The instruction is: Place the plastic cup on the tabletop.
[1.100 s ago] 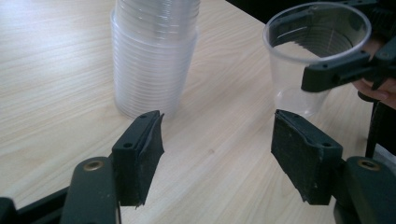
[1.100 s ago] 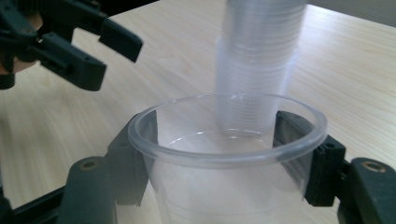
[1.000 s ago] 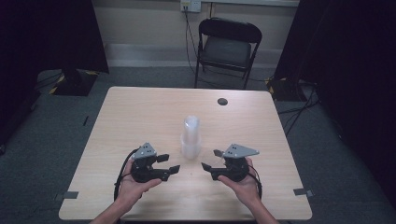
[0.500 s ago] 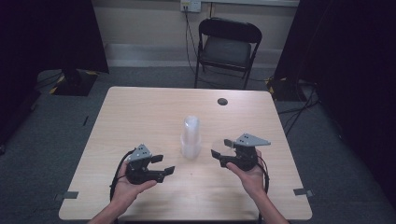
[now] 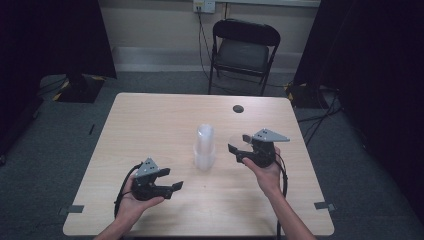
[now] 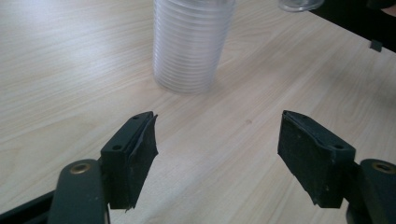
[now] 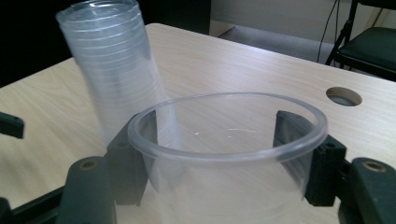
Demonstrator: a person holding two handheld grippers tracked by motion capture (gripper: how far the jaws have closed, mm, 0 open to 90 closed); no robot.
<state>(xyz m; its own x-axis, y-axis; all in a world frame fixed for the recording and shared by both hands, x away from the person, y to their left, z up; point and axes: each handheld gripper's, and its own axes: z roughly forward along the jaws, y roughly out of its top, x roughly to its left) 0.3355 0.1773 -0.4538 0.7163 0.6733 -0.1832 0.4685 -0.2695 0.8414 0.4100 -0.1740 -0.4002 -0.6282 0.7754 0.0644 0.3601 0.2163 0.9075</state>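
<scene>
A tall stack of clear plastic cups (image 5: 205, 147) stands upright in the middle of the table (image 5: 150, 125). In the left gripper view the stack (image 6: 191, 46) lies ahead of my jaws, a short way off. My left gripper (image 5: 172, 179) (image 6: 217, 140) is open with nothing between its pads, and its jaws have just been opening. My right gripper (image 5: 235, 152) (image 7: 215, 135) is shut on a single clear cup (image 5: 237, 141) (image 7: 224, 156), held upright just right of the stack (image 7: 112, 70) and apart from it.
A round cable hole (image 5: 238, 108) (image 7: 343, 96) sits near the table's far edge. A black folding chair (image 5: 243, 50) stands behind the table. Dark curtains hang at both sides. Bare wood lies left of the stack.
My right gripper has carried the clear cup away from the front edge, farther up the table beside the stack. My left gripper's jaws stand a little wider; that hand has barely moved.
</scene>
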